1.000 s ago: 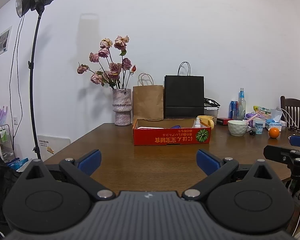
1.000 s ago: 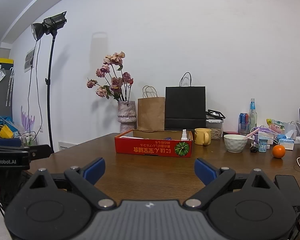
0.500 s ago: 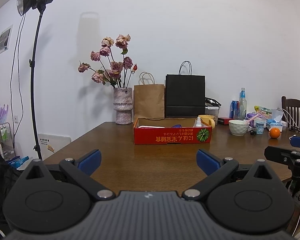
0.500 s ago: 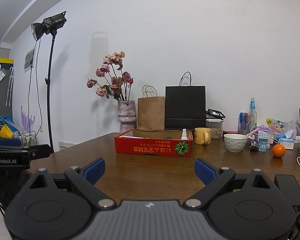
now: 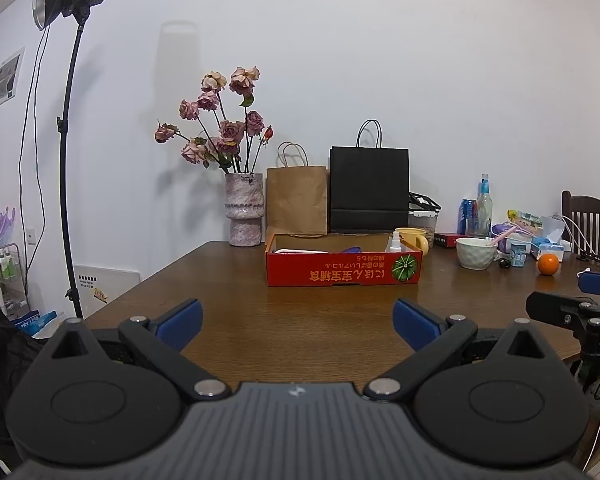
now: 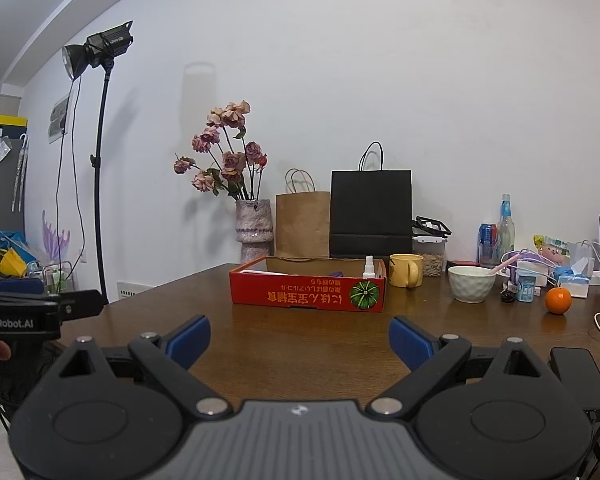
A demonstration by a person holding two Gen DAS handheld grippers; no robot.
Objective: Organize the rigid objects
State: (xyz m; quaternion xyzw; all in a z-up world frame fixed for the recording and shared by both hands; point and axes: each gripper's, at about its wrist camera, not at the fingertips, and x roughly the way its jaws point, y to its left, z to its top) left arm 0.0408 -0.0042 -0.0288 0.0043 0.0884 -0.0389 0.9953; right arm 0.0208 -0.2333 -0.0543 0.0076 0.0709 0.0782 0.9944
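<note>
A red cardboard box [image 5: 343, 274] stands mid-table, also in the right wrist view [image 6: 307, 295], with a small spray bottle [image 6: 368, 267] and other items inside. A yellow mug [image 6: 406, 269], a white bowl [image 6: 471, 283] with a pink spoon, and an orange [image 6: 558, 300] stand to its right. My left gripper [image 5: 298, 322] is open and empty over the near table edge. My right gripper [image 6: 299, 338] is open and empty, also well short of the box.
A vase of dried roses [image 5: 244, 214], a brown paper bag [image 5: 297, 199] and a black paper bag [image 5: 369, 188] line the back wall. Bottles, a can and small packs [image 6: 530, 276] crowd the right end. A light stand [image 5: 66, 140] stands left; a chair [image 5: 587, 216] right.
The left wrist view has shifted slightly, so the box sits a little lower and more central. The right gripper has not moved. Both jaws stay open.
</note>
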